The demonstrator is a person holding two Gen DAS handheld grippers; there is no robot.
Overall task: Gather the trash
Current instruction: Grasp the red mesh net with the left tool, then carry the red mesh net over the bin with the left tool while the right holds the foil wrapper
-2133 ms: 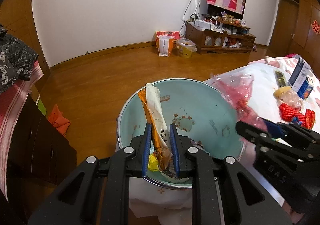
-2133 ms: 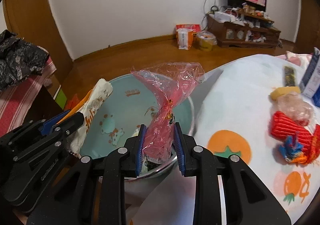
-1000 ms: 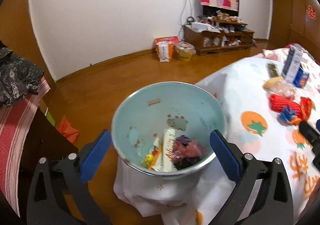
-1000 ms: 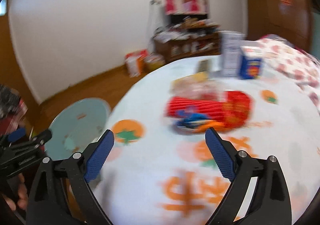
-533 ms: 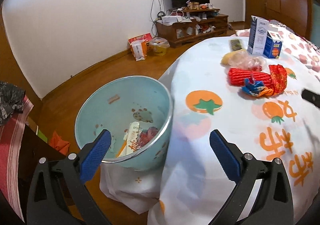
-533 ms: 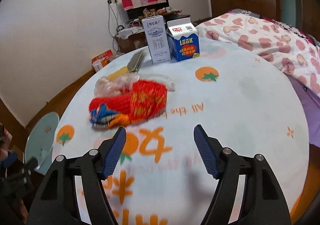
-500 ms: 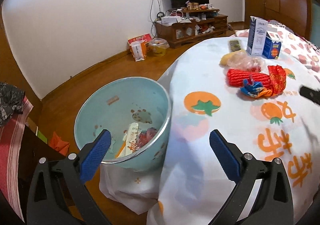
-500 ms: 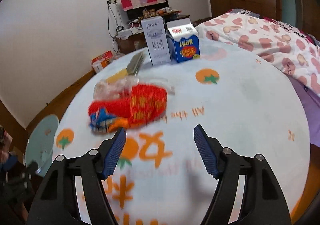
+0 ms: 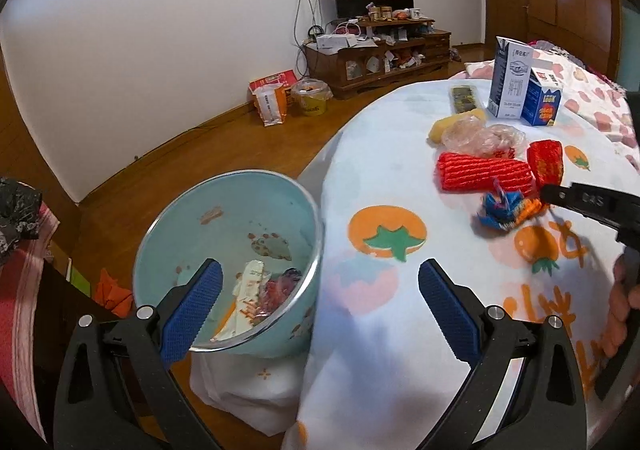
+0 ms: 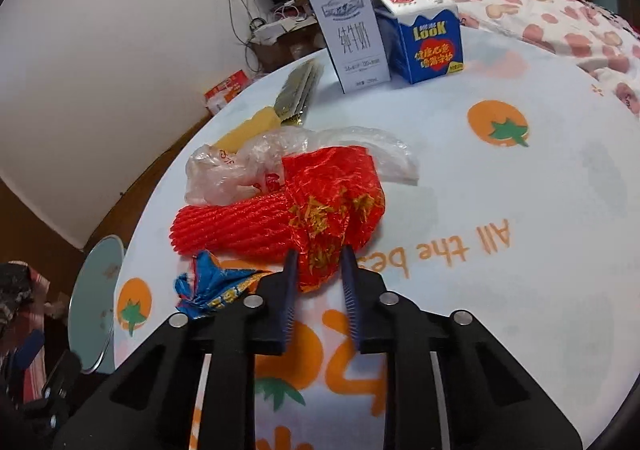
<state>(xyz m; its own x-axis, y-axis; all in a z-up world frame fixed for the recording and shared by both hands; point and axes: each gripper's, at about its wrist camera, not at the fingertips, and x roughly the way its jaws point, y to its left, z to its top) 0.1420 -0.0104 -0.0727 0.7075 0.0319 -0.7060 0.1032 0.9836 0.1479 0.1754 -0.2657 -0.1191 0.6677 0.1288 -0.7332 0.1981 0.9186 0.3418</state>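
On the tomato-print tablecloth (image 10: 500, 170) lies a trash pile: a red foil wrapper (image 10: 332, 186), a red foam net (image 10: 232, 226), a blue-orange wrapper (image 10: 212, 286) and a clear plastic bag (image 10: 240, 158). My right gripper (image 10: 318, 254) has its jaws closing, and the foil wrapper's near edge is pinched between the pads. From the left wrist view its tip (image 9: 548, 190) touches the red foil wrapper (image 9: 546, 158). My left gripper (image 9: 318, 282) stands wide open and holds nothing, above the rim of the teal bin (image 9: 224, 210), which holds earlier wrappers (image 9: 256, 290).
Two milk cartons (image 10: 352, 30) (image 10: 428, 34) stand at the table's far side, with a dark snack packet (image 10: 300, 90) and a yellow piece (image 10: 248, 128) nearby. A hand (image 9: 624, 302) holds the right tool. Wooden floor and a low cabinet (image 9: 376, 58) lie beyond the bin.
The right gripper came down to the pile and its jaws narrowed from wide open onto the red foil wrapper. The left gripper shifted a little toward the table and stayed open.
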